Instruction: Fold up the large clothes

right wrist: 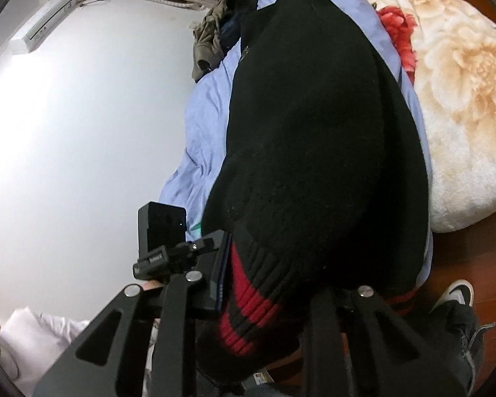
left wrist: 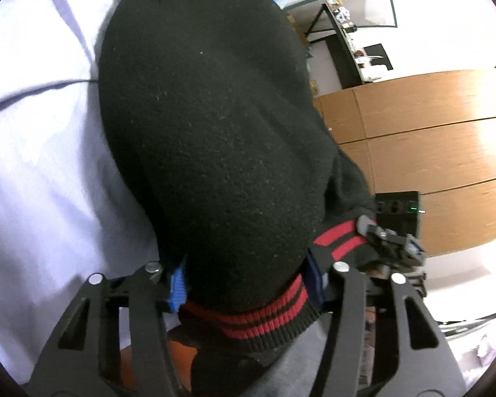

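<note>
Garment: we see a black knit sweater with a ribbed hem striped in red, filling the middle of both wrist views; in the right wrist view the same sweater stretches away from the fingers toward the far end of the bed.

Where it lies: most of the sweater rests on a pale lilac bed sheet, while its hem end is lifted at the near edge, held by both grippers.

Left gripper: we find its fingers pinching the striped hem between them, one blue pad pressed to the knit on one side and a darker pad on the other.

Right gripper: its fingers are clamped on the red-striped hem, which bunches up thickly between them.

Meeting point: the right gripper's tip shows in the left wrist view, touching the same striped hem just beside the left one.

Bed surroundings: a cream floral blanket lies beside the sweater, and a heap of olive and dark clothes sits farther up the sheet.

Room: wooden cabinet panels and a wall air conditioner show behind.

Floor: we make out a black shoe.
</note>
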`<action>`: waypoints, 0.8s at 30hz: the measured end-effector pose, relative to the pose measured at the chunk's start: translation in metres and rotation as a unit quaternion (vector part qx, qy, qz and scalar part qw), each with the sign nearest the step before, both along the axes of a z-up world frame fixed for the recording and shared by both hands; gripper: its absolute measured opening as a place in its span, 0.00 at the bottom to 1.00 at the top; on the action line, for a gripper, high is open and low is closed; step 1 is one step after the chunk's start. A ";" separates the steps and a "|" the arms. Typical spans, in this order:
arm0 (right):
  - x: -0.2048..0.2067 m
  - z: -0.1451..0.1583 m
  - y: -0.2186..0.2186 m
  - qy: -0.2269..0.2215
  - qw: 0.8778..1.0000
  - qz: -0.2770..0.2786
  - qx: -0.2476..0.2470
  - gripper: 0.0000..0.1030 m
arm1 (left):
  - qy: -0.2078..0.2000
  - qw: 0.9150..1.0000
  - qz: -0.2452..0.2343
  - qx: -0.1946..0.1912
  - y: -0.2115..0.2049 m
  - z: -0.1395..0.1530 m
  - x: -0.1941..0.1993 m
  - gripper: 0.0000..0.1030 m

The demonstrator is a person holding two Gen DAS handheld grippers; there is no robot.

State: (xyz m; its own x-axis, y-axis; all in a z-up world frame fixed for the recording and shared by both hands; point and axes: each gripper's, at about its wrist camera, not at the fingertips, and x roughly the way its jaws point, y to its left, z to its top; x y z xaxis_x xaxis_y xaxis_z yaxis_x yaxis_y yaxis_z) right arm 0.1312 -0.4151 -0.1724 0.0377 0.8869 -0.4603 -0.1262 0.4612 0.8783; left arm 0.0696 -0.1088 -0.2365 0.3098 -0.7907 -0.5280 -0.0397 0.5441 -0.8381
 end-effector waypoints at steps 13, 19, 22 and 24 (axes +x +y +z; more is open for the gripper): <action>0.012 -0.062 -0.003 0.176 0.984 -0.015 -0.012 0.27 | 0.039 0.998 -0.049 -0.005 -0.018 -0.020 0.019 0.55; 0.026 0.033 0.014 0.196 0.980 -0.016 0.007 0.21 | 0.114 0.991 0.001 -0.075 0.011 0.034 0.022 0.39; 0.049 0.080 0.019 0.201 0.979 -0.030 0.010 0.20 | 0.114 0.990 0.020 -0.080 0.016 0.081 0.039 0.35; 0.067 0.109 0.025 0.198 0.979 -0.038 0.014 0.20 | 0.115 0.988 0.047 -0.096 0.024 0.111 0.055 0.34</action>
